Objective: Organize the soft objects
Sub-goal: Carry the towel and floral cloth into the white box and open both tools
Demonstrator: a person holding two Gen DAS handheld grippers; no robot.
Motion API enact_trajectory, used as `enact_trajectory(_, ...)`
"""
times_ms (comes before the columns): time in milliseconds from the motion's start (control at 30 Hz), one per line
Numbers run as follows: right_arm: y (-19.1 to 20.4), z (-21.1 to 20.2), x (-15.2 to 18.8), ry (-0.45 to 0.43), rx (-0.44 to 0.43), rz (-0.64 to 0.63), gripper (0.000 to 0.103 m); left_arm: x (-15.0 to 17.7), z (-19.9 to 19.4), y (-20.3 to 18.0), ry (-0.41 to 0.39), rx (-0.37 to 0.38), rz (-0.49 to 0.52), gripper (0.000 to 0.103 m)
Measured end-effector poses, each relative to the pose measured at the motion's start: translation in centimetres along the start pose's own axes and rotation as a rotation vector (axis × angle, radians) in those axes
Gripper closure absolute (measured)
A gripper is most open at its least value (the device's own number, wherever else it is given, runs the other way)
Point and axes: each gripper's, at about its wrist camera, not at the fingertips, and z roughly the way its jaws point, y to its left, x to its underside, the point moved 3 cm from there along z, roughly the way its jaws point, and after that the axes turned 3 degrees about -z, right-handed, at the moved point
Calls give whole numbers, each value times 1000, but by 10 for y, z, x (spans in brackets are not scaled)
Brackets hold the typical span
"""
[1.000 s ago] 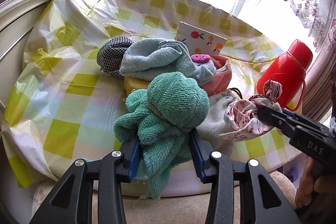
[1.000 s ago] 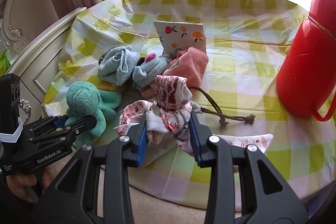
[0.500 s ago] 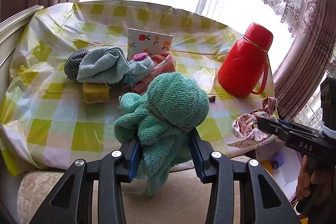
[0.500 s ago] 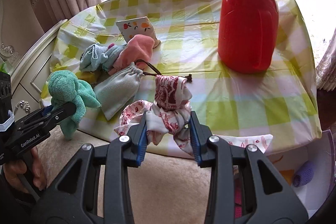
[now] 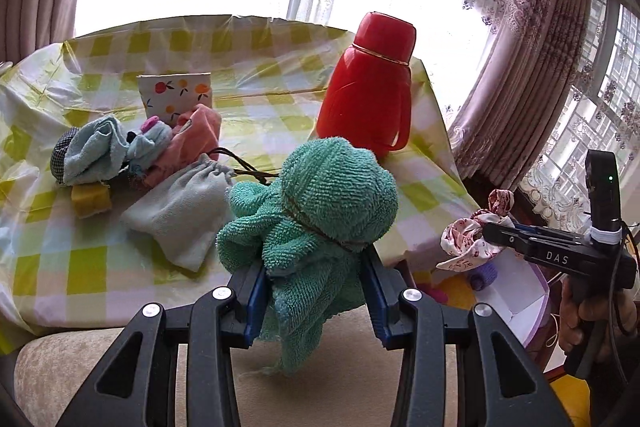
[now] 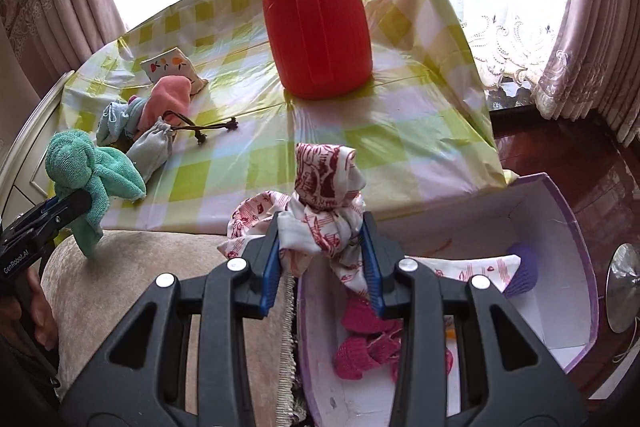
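My left gripper [image 5: 314,287] is shut on a green terry towel bundle [image 5: 320,203], held off the table's front edge above a beige seat; it also shows in the right wrist view [image 6: 86,175]. My right gripper [image 6: 322,267] is shut on a white cloth with red print [image 6: 322,203], held above the near rim of a white and lilac box [image 6: 560,223]. That cloth shows at the right of the left wrist view [image 5: 468,239]. On the table lie a grey drawstring pouch [image 5: 180,203], a pink cloth [image 5: 192,135], a light blue cloth [image 5: 96,147] and a fruit-print pouch [image 5: 174,95].
A red thermos [image 6: 316,27] stands on the yellow checked tablecloth [image 6: 400,131]. The box on the floor holds pink knitted pieces [image 6: 368,343], a purple item [image 6: 524,267] and a printed cloth. A yellow sponge [image 5: 90,199] and a checked fabric ball [image 5: 60,151] lie at the left.
Both grippers have drawn back from the table and swung right with their cloths. The right gripper now hangs over the box; the grey pouch lies uncovered on the table.
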Motion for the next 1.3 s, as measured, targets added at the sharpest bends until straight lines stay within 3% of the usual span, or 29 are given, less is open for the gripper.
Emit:
enact_trajectory(467,-95,-38,51,41,138,164,63,26,28,-147,201,331,222,59)
enact_trajectory(600,-116,-44,62,57,172,205,62,39,36,-175,265,380,276,59)
enact_trajectory(700,-126,-46,68,67,197,224,61,49,45,-190,325,405,307,54)
enact_trajectory(833,-137,-46,76,101,229,237,54,55,55,-194,382,381,326,40)
enact_trajectory(967,-145,-47,81,118,256,243,41,50,56,-186,373,379,274,38)
enact_trajectory(1300,-147,-48,76,108,258,253,39,42,50,-162,327,341,194,38)
